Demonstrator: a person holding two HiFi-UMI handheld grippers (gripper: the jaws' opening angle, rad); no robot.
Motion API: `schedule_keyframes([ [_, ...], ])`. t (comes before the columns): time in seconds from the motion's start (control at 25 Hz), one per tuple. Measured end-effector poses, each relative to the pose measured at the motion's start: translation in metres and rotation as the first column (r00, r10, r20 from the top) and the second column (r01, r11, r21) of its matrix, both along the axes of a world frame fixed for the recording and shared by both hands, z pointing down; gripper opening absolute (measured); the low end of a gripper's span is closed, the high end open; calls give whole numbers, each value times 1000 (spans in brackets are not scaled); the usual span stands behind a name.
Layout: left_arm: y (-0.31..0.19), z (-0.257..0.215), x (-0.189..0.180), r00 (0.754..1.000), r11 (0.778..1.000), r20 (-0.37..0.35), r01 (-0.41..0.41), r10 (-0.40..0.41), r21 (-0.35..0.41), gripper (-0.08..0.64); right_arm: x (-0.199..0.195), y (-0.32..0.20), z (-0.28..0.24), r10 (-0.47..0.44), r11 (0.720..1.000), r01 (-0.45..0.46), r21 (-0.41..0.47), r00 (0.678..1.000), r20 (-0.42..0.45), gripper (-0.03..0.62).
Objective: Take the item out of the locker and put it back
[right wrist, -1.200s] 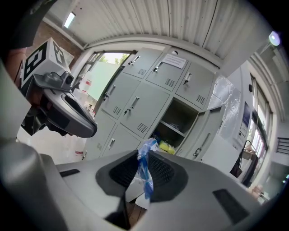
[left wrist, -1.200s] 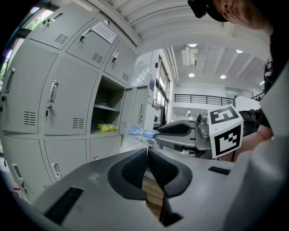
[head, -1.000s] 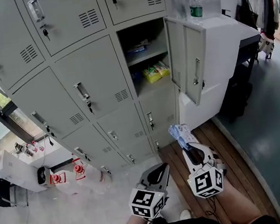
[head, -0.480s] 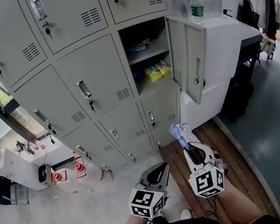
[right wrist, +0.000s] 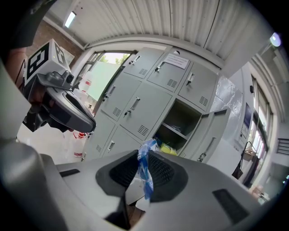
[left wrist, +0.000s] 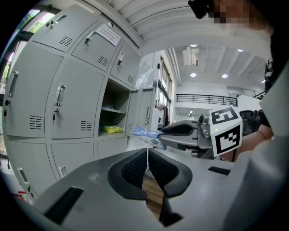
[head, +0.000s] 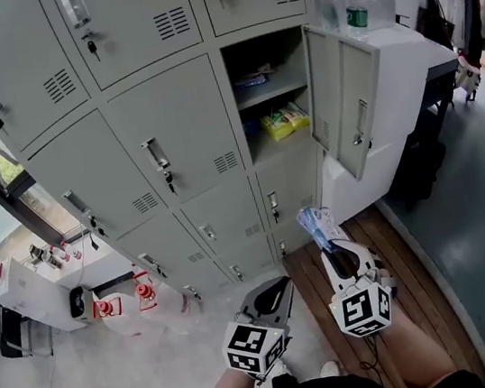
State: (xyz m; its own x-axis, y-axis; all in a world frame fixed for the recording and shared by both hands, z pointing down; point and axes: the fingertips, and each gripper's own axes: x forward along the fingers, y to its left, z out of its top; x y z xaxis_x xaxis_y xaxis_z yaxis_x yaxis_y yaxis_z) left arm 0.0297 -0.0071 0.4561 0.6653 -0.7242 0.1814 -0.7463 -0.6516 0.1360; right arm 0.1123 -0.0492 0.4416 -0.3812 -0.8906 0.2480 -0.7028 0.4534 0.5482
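**Desk:** What do your tongs have right now?

**Operator:** My right tongs [head: 326,246] are clenched on a thin packet [right wrist: 144,169] of clear and blue plastic. In the right gripper view it stands up between the ribbed pads, and its crumpled top sticks out past the tips. My left tongs [left wrist: 147,159] are pressed together with nothing between them. I hold them just beside the right pair, and both point towards the lockers.

**Desk:** So where is the item relative to the locker?

**Operator:** It is outside. From the head view the packet hangs in front of the locker [head: 238,52] and below the open compartment, well apart from it, above a strip of wooden boards [head: 387,243] on the floor.

**Desk:** And the compartment itself?

**Operator:** Its door [head: 346,99] is swung out to the right. Inside, a shelf [head: 274,90] splits the space. Some yellow-green packs [head: 283,121] lie on the lower level, and a flat bluish thing sits on the upper one, but I cannot make out what it is. The other doors I can see in the grey bank are closed, and several have keys hanging in their locks.

**Desk:** Anything beside the bank?

**Operator:** A white cabinet [head: 407,48] stands against its right side, behind the open door. A bottle [head: 357,8] with a green label is upright on top.
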Motion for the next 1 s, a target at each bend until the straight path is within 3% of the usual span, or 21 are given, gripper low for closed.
schedule_keyframes([
  [0.64, -78, -7, -76, 997, 997, 5, -71, 71, 26, 21, -72, -86, -11, 64, 998, -63, 31, 998, -25, 121],
  [1.0, -115, -15, -103, 995, 994, 4, -100, 100, 50, 21, -92, -133, -15, 96, 994, -92, 52, 993, -68, 121],
])
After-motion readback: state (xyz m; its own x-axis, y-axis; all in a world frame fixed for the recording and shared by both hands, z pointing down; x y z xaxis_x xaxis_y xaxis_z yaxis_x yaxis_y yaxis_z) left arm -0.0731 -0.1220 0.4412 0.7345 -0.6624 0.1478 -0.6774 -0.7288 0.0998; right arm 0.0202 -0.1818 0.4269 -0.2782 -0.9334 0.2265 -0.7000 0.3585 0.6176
